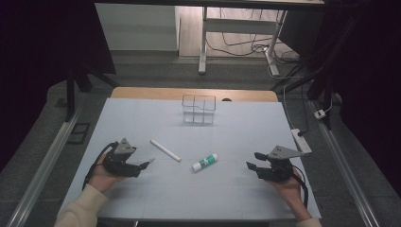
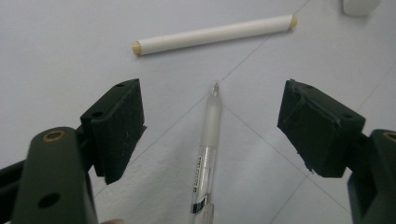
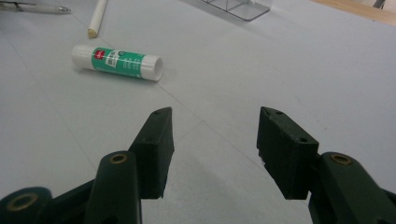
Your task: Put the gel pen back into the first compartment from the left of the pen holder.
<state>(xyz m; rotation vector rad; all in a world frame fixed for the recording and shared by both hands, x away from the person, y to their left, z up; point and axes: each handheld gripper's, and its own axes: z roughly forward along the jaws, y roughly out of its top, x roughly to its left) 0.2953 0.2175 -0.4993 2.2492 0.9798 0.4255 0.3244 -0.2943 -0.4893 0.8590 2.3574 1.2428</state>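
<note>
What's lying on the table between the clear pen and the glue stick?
The white stick lies between the pen and the glue stick, seen in the high view.

Dim, even overhead light falls on the pale worktop (image 1: 246,142); the surroundings sink into near-black at the high view's sides; shadows beneath the jaws are soft and faint; nearest the lens the jaws blur, slightly grainy; no glare.

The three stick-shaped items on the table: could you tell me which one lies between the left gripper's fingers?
The clear pen, lying between the open left gripper fingers untouched; the white stick lies beyond it, the green-labelled glue stick farther right.
</note>
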